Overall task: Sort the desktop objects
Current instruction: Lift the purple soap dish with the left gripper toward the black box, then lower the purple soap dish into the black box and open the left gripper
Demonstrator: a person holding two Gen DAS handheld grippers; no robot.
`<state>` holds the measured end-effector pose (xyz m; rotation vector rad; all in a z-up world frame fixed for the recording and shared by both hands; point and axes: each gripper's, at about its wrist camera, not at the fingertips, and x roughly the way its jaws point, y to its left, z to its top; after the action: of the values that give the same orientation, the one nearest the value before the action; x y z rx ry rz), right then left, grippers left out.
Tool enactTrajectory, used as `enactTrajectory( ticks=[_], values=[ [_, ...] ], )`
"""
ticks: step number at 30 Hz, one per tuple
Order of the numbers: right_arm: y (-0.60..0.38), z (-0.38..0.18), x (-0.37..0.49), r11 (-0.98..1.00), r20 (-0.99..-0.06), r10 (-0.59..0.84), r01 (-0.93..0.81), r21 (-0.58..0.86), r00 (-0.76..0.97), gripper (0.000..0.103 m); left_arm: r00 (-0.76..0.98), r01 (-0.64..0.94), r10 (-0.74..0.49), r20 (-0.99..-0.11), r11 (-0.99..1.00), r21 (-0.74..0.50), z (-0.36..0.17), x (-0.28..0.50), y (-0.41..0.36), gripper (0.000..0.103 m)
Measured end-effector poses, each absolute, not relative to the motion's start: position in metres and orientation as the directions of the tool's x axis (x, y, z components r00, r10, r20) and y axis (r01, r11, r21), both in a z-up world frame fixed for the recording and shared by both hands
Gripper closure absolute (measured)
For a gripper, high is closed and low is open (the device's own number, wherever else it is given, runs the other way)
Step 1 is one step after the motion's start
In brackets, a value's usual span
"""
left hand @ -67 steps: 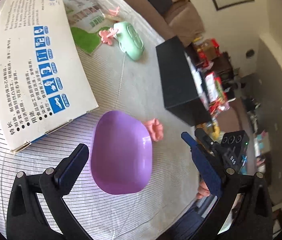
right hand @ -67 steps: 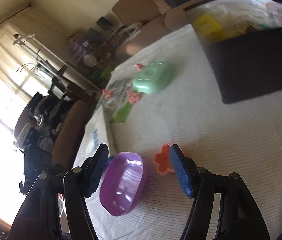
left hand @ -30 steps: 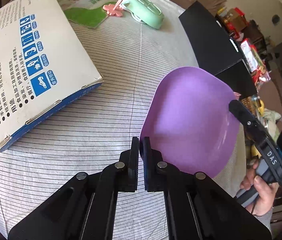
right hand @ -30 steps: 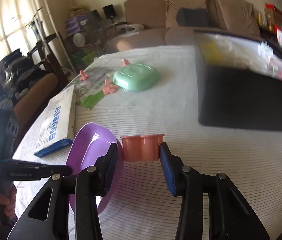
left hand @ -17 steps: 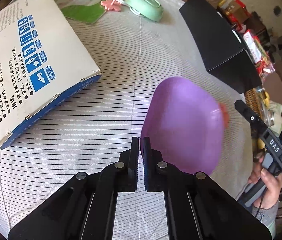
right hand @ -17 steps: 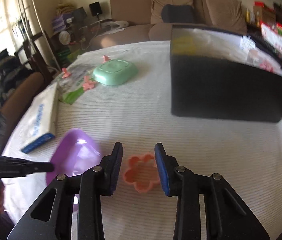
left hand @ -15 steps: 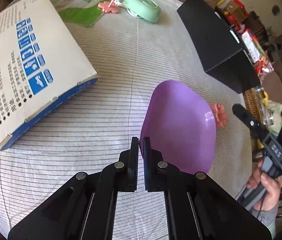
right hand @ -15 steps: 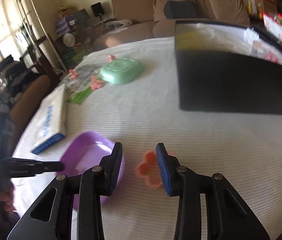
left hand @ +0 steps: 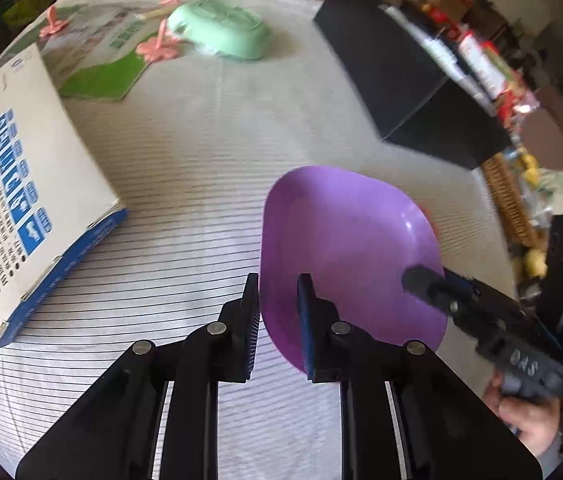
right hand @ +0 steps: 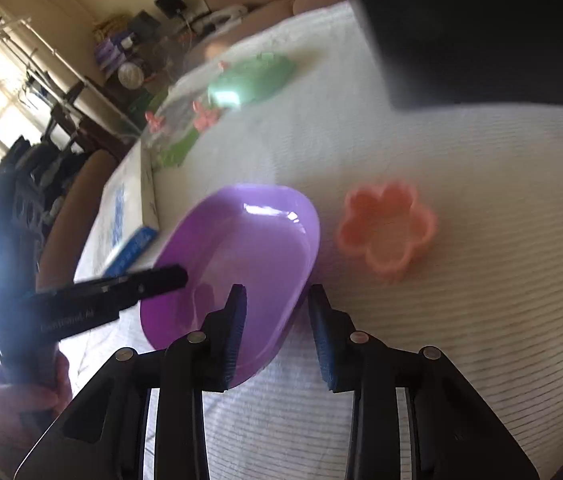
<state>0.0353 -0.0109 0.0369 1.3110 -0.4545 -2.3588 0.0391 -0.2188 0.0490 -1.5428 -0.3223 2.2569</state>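
A purple dish (left hand: 345,248) lies on the striped tablecloth (left hand: 185,184). My left gripper (left hand: 277,304) straddles its near rim with the jaws opening, and the pads stand apart from the rim. From the other side, my right gripper (right hand: 275,312) straddles the rim of the same purple dish (right hand: 241,248), one finger inside and one outside. Its jaws are closing without touching the rim. A pink flower-shaped mould (right hand: 387,232) sits free on the cloth just right of the dish. In the left wrist view the dish hides nearly all of the mould.
A white-and-blue box (left hand: 21,200) lies to the left. Behind it are a green leaflet (left hand: 101,76), pink flower pieces (left hand: 157,46) and a mint-green case (left hand: 221,28). At the back right stands a black box (left hand: 401,80). The table edge runs along the right.
The dish has come down from a tilt onto the cloth, and the left jaws, earlier shut on its rim, have parted. The right gripper let go of the pink mould and moved over the dish's rim.
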Motion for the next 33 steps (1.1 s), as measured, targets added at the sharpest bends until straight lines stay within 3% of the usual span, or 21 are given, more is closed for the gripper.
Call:
enactTrajectory(
  ticks=[3,11,19,26,29,33],
  values=[
    [0.009,0.077,0.027,-0.863,-0.685,-0.499,0.235,0.447,-0.530,0.072,-0.362,-0.228,0.476,-0.802,-0.879,-0.419,0.087,0.032,-0.199,0.088],
    [0.085,0.185,-0.078,-0.897,-0.650,-0.441,0.307,0.316,-0.619,0.072,-0.433,-0.363,0.418,-0.798,-0.892,-0.270,0.185,-0.061,-0.085,0.086],
    [0.155,0.125,-0.194,-0.804,-0.678,-0.589,0.227,0.550,-0.440,0.072,-0.370,-0.380,0.232,-0.900,-0.922,-0.081,0.169,-0.132,-0.006,0.083],
    [0.148,0.106,-0.199,-0.870,-0.770,-0.490,0.293,0.397,-0.409,0.072,-0.368,-0.421,0.078,-0.927,-0.902,0.092,0.136,-0.134,0.033,0.073],
    [0.156,0.110,-0.196,-0.864,-0.761,-0.499,0.301,0.402,-0.415,0.073,-0.345,-0.418,0.071,-0.936,-0.905,0.085,0.131,-0.138,0.042,0.061],
    [0.154,0.117,-0.191,-0.890,-0.788,-0.441,0.321,0.323,-0.430,0.073,-0.299,-0.431,0.074,-0.952,-0.900,0.065,0.121,-0.148,0.044,0.061]
  ],
)
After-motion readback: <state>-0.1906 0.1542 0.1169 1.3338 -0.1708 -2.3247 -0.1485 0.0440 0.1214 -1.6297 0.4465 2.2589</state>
